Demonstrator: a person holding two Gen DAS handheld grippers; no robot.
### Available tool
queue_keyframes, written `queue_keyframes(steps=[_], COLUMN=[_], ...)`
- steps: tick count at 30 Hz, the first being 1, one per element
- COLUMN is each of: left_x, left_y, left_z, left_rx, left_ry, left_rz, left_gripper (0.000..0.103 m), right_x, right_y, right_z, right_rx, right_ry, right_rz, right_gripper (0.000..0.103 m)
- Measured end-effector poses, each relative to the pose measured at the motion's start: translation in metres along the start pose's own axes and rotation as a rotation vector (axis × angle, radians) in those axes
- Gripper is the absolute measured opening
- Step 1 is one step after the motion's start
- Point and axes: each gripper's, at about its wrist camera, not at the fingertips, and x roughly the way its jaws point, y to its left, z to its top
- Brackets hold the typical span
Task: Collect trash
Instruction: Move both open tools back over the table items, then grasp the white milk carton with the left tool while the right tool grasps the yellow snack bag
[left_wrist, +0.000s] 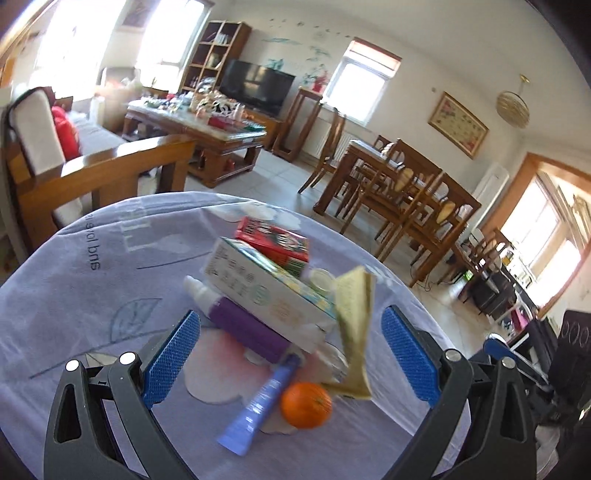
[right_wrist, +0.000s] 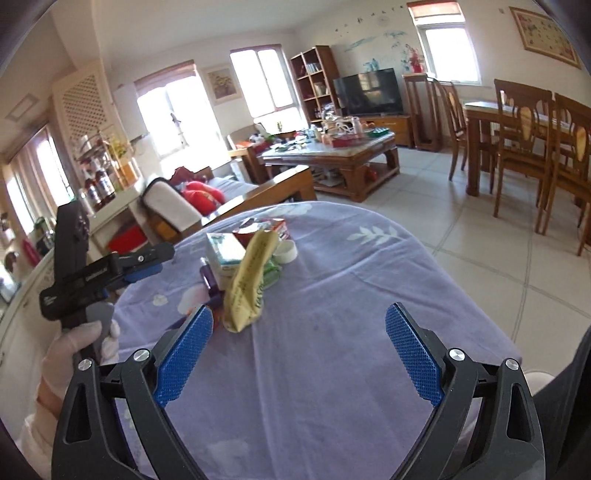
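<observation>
A heap of items lies on the purple tablecloth (left_wrist: 92, 280): a red carton (left_wrist: 273, 240), a white-green box (left_wrist: 266, 291), a purple bottle (left_wrist: 240, 325), a blue tube (left_wrist: 258, 406), an orange (left_wrist: 306, 404), a clear cup (left_wrist: 320, 280) and a yellow wrapper (left_wrist: 354, 325). My left gripper (left_wrist: 291, 354) stands open just short of the heap, nothing between its pads. In the right wrist view the yellow wrapper (right_wrist: 251, 280) leans on the white-green box (right_wrist: 225, 254), with a white cap (right_wrist: 286, 253) behind. My right gripper (right_wrist: 299, 350) is open over bare cloth (right_wrist: 351, 295), nearer than the heap. The left gripper (right_wrist: 144, 264) shows at the left, held by a gloved hand (right_wrist: 77, 343).
The cloth-covered table ends in a rounded far edge with tiled floor (right_wrist: 461, 206) beyond. A wooden sofa (left_wrist: 110, 173) stands behind it, a coffee table (right_wrist: 332, 155) farther back, dining chairs and a table (left_wrist: 406, 192) to the right.
</observation>
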Motion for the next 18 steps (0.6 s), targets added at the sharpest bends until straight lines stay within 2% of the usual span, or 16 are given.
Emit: queue_keyframes(steps=[5, 12, 18], left_x=[0.024, 0.052, 0.061], left_y=[0.036, 0.059, 0.071], left_z=[0.018, 0.029, 0.032], left_rx=[-0.069, -0.144, -0.182], left_ry=[0.066, 0.13, 0.148], left_rz=[-0.003, -0.07, -0.103], left_gripper=[0.098, 0.098, 0.098], right_x=[0.038, 0.087, 0.127], right_y=[0.017, 0.018, 0.018], right_z=[0.017, 0.036, 0.045], right_rx=[0.024, 0.086, 0.123], right_ry=[0.023, 0.072, 0.126], right_rz=[0.04, 0.083, 0.092], right_gripper=[0.093, 0.093, 0.077])
